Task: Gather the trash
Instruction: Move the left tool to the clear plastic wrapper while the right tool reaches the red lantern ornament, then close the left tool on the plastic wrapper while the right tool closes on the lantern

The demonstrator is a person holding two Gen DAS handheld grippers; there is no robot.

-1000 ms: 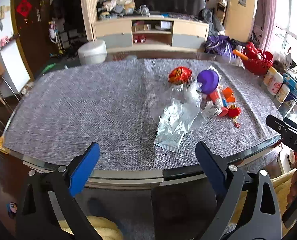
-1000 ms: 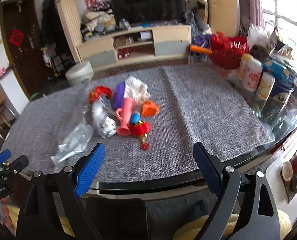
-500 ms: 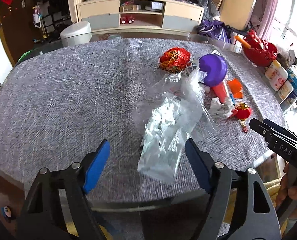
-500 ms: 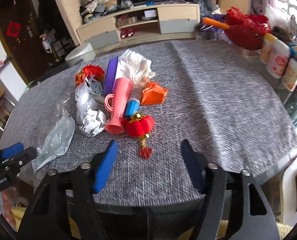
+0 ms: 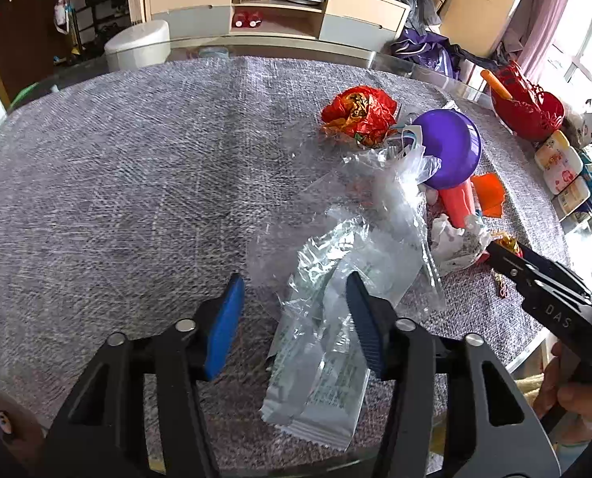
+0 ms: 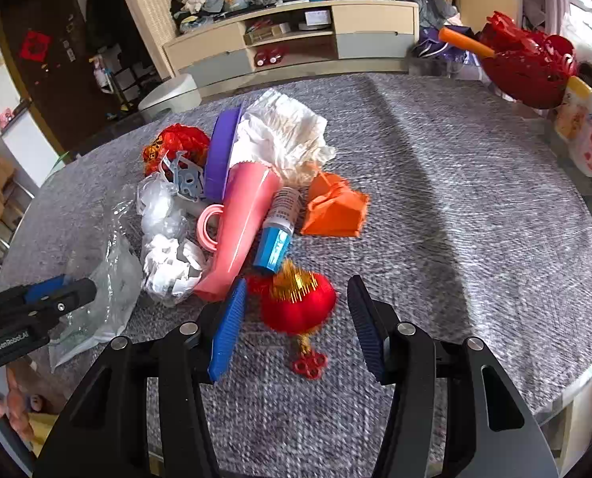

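Compared with a second earlier, both tools had descended toward the grey tabletop (image 5: 136,183). The left hand-held gripper (image 5: 294,318) had been narrowing, its jaws partly spread astride the silver wrapper (image 5: 319,366), not pressing it. The right hand-held gripper (image 6: 296,322) had likewise been narrowing, jaws apart around the red lantern ornament (image 6: 296,302). Beyond lay the pink cup (image 6: 244,223) and purple bowl (image 5: 451,147).

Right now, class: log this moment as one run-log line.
left gripper: closing around clear wrapper, not gripping | right gripper: closing around red lantern, not gripping
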